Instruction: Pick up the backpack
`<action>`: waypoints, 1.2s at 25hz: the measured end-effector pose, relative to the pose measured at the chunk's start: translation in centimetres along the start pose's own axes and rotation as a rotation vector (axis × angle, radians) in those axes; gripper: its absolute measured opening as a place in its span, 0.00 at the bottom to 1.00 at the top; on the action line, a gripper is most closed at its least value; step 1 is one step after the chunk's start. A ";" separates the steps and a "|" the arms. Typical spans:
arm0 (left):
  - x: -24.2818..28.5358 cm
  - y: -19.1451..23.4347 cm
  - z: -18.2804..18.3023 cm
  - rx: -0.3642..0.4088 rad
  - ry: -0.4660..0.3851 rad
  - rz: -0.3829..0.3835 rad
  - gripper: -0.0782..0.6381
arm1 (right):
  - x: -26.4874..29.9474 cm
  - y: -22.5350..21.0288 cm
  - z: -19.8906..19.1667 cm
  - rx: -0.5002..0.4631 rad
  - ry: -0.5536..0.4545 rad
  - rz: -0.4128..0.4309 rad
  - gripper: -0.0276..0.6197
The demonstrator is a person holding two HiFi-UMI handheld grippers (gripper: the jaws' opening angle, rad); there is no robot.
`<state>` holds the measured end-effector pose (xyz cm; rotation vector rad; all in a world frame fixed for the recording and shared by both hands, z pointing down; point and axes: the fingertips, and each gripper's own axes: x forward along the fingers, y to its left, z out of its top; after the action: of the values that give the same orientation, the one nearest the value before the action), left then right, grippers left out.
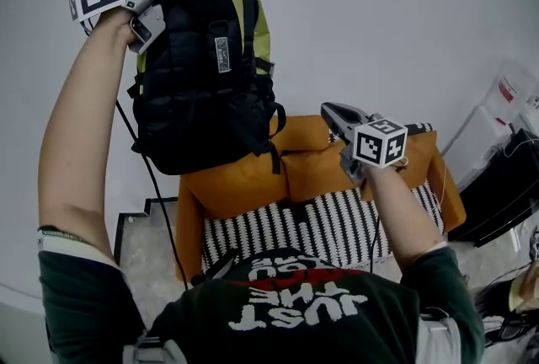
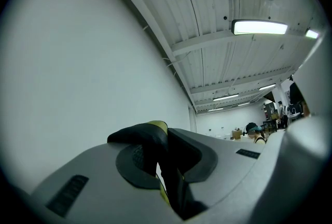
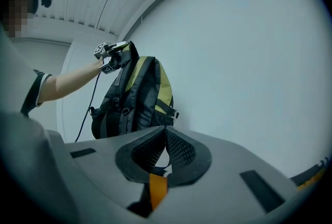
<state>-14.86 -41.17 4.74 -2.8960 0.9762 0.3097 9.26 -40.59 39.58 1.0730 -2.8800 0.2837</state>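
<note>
Left gripper view: fingers hide most of backpack.

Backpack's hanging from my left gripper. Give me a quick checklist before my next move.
1. Left gripper jaws shut on the backpack top handle: ok.
2. Backpack hanging in the air above the armchair: ok.
3. Right gripper free, jaws together, nothing held: ok.
4. Loose strap free of snags: cannot tell.
5. Black cable apart from the backpack: cannot tell.
</note>
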 end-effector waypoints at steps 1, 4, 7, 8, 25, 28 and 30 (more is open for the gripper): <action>0.0 0.1 0.0 -0.004 0.001 0.003 0.18 | 0.0 0.0 0.1 0.000 0.000 0.001 0.09; -0.1 0.4 -0.1 -0.011 0.003 0.013 0.18 | 0.2 -0.1 0.2 -0.001 -0.003 -0.002 0.09; 0.0 0.4 -0.1 -0.002 0.001 0.005 0.18 | 0.5 -0.2 0.4 -0.003 -0.012 -0.004 0.09; 0.0 0.5 -0.1 0.000 0.000 0.005 0.18 | 0.6 -0.2 0.5 -0.004 -0.014 -0.004 0.09; 0.0 0.4 -0.3 -0.010 0.022 0.019 0.18 | 0.7 0.4 1.7 -0.009 -0.013 -0.005 0.09; -0.3 0.9 -0.3 -0.025 0.024 0.050 0.18 | 0.6 0.4 2.0 -0.011 -0.012 -0.005 0.09; -0.4 1.1 0.0 -0.019 0.020 0.058 0.18 | 0.9 0.3 2.4 -0.018 -0.016 -0.005 0.09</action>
<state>-15.83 -41.85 4.78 -2.8968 1.0682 0.2963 8.46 -41.39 37.26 1.0847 -2.8877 0.2501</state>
